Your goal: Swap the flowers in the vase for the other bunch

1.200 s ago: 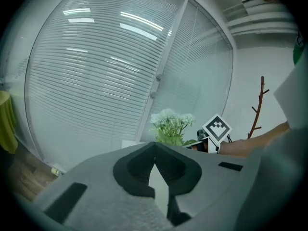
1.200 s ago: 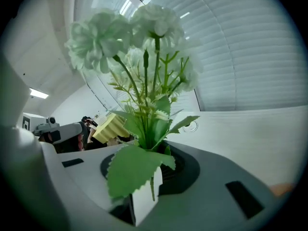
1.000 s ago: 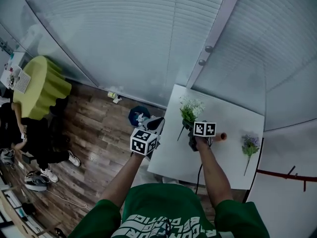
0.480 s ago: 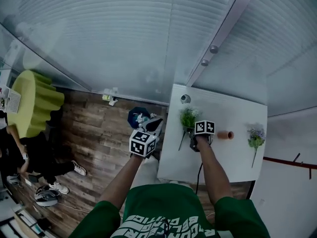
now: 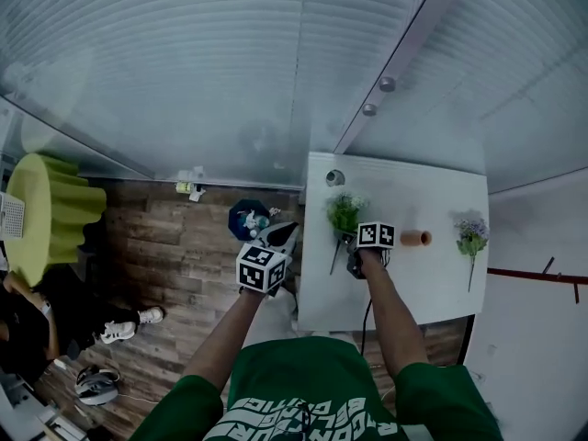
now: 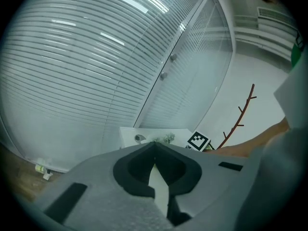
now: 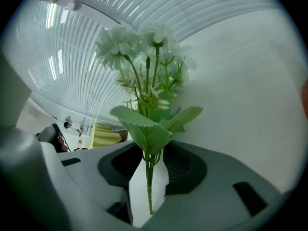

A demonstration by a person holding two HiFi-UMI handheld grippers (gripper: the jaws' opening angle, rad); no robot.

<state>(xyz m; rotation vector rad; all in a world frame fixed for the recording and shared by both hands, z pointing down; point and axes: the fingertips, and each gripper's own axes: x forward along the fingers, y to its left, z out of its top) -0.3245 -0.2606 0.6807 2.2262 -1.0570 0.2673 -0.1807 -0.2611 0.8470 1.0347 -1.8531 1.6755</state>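
Lying close to the left edge of the worktop (image 5: pixel 432 288), the white bunch (image 5: pixel 344 211) is seen with its heads toward the far edge. Its thin green stems run back between the jaws of the right tool (image 7: pixel 153 160). Those jaws have just been opening: they stand apart, a gap is left beside the stems, and no pinch is made. The left tool (image 6: pixel 154 147) is held off the worktop's left edge, over the floor, its jaws pressed together at the tips with nothing between them.

A small orange vase (image 5: pixel 415 238) sits near the middle of the worktop, and no flowers are seen in it. Whether it stands or lies cannot be told. The purple bunch (image 5: pixel 471 235) lies by the right edge, apart from the vase.

That bunch is judged very light, with soft heads that would crush and a thin, springy stem. It is best taken low on the bare stem, below the leaves, with a gentle pinch. The vase is judged light enough to be tipped or rolled when stems are pushed in, so steadying may be needed.
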